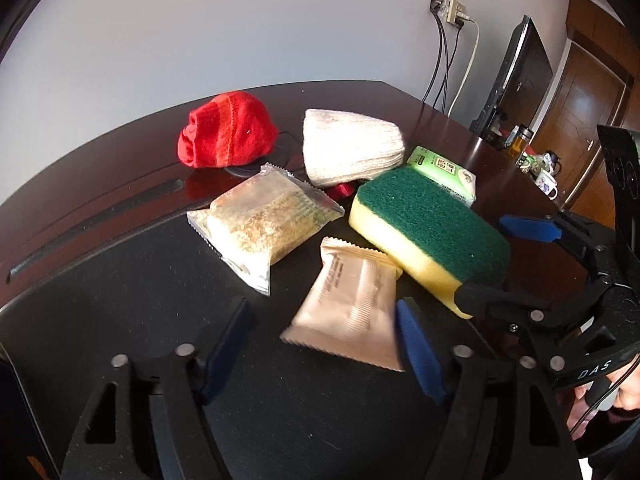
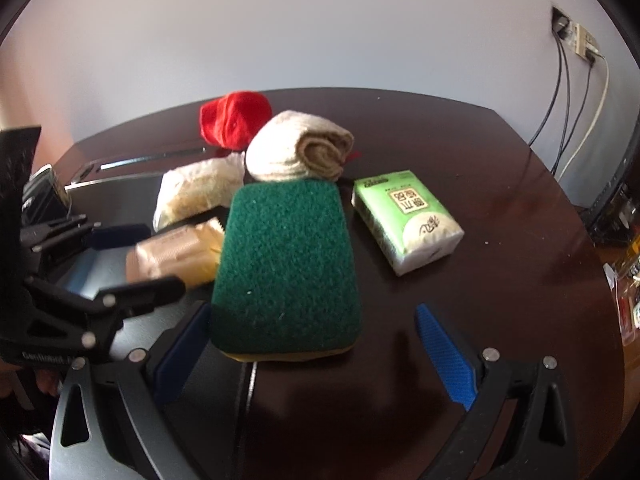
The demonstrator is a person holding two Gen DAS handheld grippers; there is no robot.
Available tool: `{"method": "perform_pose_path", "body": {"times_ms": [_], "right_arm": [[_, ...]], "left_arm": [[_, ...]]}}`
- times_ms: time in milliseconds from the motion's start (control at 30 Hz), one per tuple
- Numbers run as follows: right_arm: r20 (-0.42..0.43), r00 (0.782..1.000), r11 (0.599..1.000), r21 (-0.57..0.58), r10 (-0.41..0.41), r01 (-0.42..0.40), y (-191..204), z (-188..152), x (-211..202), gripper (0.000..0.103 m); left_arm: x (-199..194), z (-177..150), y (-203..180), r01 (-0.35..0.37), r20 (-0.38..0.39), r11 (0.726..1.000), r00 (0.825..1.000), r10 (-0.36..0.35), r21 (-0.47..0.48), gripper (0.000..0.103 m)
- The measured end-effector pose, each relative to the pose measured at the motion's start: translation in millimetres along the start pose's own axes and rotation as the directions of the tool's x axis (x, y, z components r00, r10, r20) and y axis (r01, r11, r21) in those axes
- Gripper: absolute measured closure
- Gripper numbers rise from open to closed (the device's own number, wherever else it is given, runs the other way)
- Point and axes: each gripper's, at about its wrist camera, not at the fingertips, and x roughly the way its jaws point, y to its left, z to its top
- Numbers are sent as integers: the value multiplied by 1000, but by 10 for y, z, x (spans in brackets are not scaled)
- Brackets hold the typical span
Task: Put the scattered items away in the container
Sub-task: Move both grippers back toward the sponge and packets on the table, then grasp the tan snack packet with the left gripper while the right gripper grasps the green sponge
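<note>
Your left gripper [image 1: 320, 344] has its fingers parted around the tan packet [image 1: 352, 304] without clamping it, your right gripper [image 2: 316, 356] gapes at the sponge [image 2: 286, 268] mid-worktop [image 2: 500, 200], so closing crowded together may knock the packet aside.

The right gripper [image 1: 524, 264] carries the white letters "DAS" on its black body, seen from the left wrist. The left gripper [image 2: 132, 260] shows a partial white word starting "Gen". The green tissue pack [image 2: 408, 220] bears printed characters too small to read.
</note>
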Motion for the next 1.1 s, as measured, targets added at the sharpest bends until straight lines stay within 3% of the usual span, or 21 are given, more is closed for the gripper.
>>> {"method": "perform_pose_path", "body": {"times_ms": [33,167,367,933,967,1033,1100], "right_arm": [[3,1000,1000,-4,1,-1,1,3,2,1],[7,1000,1000,-6,26,-26,6,28,35,1],[-25,998,998,-7,55,-55,5,23,125,31],[76,996,996,69,45,-50,-96,-75,-174,32],[82,996,996,72,43,-49,-93,-80,-210,32],[91,995,996,73,42,-49,-71,-72,-267,32],[95,995,996,68,43,-50,-36,-68,-299,32]], "left_arm": [[2,7,3,1,1,1000,1000,-1,4,45],[-4,13,26,10,3,1000,1000,-10,8,51],[-23,-8,23,40,0,999,999,-40,4,60],[-293,-43,61,54,51,998,997,-51,-43,65],[-321,-47,68,52,56,998,997,-49,-43,67],[-370,-52,75,55,61,998,997,-52,-39,87],[-415,-61,101,56,66,998,996,-53,-41,87]]}}
